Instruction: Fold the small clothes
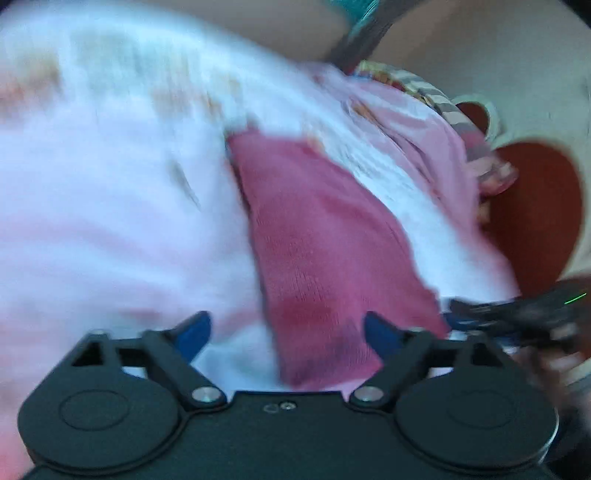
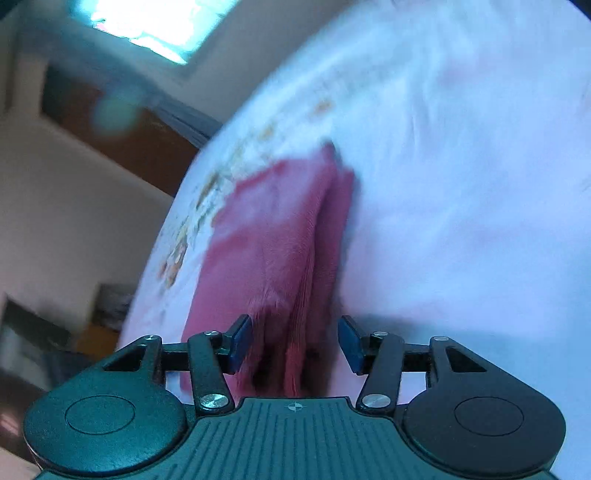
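A small dark pink knit garment [image 1: 325,236] lies on a white and pale pink bedsheet [image 1: 110,206]. My left gripper [image 1: 286,328] is open, its blue pads on either side of the garment's near end. In the right wrist view the same pink garment [image 2: 280,240] lies folded lengthwise with a crease down its middle. My right gripper [image 2: 295,339] is open, its blue pads either side of the garment's near end. The right gripper also shows in the left wrist view [image 1: 517,314] at the right edge. Both views are blurred by motion.
More small clothes, pale pink [image 1: 417,140] and striped [image 1: 443,99], lie in a heap beyond the garment. A cream cover with red hearts [image 1: 543,206] is at the right. A wall, a window [image 2: 155,26] and dark furniture [image 2: 147,140] stand beyond the bed's edge.
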{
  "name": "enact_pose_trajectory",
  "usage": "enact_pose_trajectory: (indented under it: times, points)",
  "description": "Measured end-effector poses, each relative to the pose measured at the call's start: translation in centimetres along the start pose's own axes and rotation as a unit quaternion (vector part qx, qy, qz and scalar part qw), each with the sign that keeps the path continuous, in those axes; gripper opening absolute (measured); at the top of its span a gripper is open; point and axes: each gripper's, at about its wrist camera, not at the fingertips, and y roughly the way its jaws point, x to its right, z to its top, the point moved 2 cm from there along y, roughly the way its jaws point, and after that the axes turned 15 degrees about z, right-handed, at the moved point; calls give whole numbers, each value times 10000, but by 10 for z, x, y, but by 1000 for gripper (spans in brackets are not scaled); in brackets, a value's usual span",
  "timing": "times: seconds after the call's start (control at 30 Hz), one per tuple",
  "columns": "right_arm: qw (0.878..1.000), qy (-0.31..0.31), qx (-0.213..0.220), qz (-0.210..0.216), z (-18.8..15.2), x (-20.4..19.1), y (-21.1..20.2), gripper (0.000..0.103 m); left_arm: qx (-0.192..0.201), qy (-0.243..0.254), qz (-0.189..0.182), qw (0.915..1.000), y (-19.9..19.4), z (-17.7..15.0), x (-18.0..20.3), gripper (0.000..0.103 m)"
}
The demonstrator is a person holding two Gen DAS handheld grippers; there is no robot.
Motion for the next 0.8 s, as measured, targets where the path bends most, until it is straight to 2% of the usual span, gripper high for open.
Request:
enact_pose_trajectory:
  times: [0.03,0.1,0.13,0.17,0.23,0.3,0.37,0.5,0.63,0.73,0.8]
  points:
    - [9992,-358,87,-171,-10,-17,-14,55,322,129,291,9990,-26,-7,9,98]
    - [9935,-1057,80,-421,-41,-55,-38,70,752,184,566,9954,-73,-26,26,102]
    - [9890,-1360,144,-570,-56,-74,-49,82,927,131,678,9933,-94,-35,36,102]
    - [9843,-1605,208,-709,-72,-93,-59,91,1038,91,772,9916,-113,-43,44,102]
    - [9736,-2034,230,-1008,-106,-129,-72,102,1095,72,900,9899,-141,-59,66,102]
    - [9623,-2358,378,-1304,-136,-161,-85,103,1325,135,1074,9853,-173,-80,84,102]
    - [9555,-2421,645,-1556,-160,-181,-91,103,1525,276,1159,9811,-201,-96,89,102]
    - [9426,-2696,1036,-1678,-198,-215,-111,103,1854,630,1306,9719,-237,-122,111,102]
    - [9329,-3010,1030,-1689,-229,-234,-130,103,1853,578,1285,9725,-256,-138,112,102]
    - [9304,-3038,1139,-1706,-241,-244,-145,103,2054,460,1086,9716,-274,-150,113,102]
    - [9274,-3095,1173,-1745,-246,-250,-153,103,2155,463,1150,9686,-283,-155,116,102]
